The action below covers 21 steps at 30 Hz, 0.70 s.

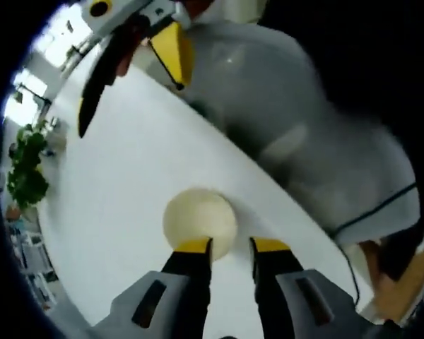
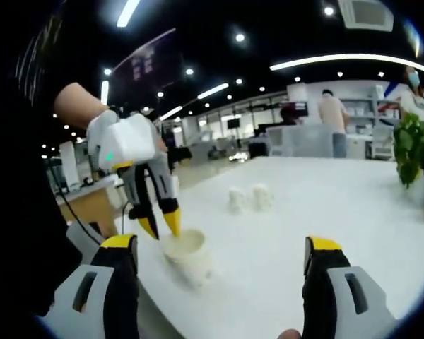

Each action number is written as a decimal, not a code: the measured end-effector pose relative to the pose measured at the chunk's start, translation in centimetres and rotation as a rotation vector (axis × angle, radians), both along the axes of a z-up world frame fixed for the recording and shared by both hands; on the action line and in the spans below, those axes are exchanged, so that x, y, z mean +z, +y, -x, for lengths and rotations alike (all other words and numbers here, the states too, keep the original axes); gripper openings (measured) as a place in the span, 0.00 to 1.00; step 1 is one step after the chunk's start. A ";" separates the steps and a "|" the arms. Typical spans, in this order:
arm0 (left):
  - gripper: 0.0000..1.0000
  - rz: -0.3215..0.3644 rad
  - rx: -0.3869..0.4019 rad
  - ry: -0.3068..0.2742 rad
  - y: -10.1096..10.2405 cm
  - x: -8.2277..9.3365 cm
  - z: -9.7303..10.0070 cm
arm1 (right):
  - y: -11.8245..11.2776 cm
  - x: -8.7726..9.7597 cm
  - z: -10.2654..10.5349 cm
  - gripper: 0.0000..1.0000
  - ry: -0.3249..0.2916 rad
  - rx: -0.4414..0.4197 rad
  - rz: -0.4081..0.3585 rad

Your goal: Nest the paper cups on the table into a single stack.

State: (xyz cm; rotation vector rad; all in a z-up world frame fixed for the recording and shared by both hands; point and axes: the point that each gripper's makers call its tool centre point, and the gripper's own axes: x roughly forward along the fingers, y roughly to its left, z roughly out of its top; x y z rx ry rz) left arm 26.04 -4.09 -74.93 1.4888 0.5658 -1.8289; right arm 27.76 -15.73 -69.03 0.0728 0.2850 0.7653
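A cream paper cup [image 1: 200,219] stands upright on the white table [image 1: 127,176], close to its edge. My left gripper [image 1: 232,245] hangs over it, jaws narrowly apart and straddling the cup's near wall, one tip over the mouth and one outside. The right gripper view shows that same cup [image 2: 187,258] with the left gripper [image 2: 162,232] pointing down at its rim. My right gripper [image 2: 222,245] is open wide and holds nothing; it also appears at the top of the left gripper view [image 1: 131,109]. Two more small cups [image 2: 237,199] [image 2: 261,196] stand side by side farther along the table.
The table edge [image 1: 283,191] runs beside the cup, with the person's grey-clad body [image 1: 304,120] just past it. A potted plant [image 2: 417,148] stands at the table's far right, also visible as the plant [image 1: 28,169]. People stand in the background.
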 end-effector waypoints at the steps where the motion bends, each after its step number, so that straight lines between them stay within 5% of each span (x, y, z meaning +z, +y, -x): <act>1: 0.20 0.018 0.029 0.001 0.1 0.2 -0.2 | 0.1 0.1 -0.1 0.96 -0.001 0.002 0.001; 9: 0.24 0.171 0.264 0.081 0.7 1.9 -0.9 | 0.6 0.9 -0.5 0.96 0.001 0.005 -0.002; 12: 0.30 0.232 0.355 0.048 1.2 2.5 -2.3 | 0.7 1.2 -0.6 0.96 0.001 0.007 0.001; 21: 0.40 0.464 0.660 0.071 2.3 4.4 -5.0 | 1.0 1.6 -0.8 0.96 0.007 0.017 0.009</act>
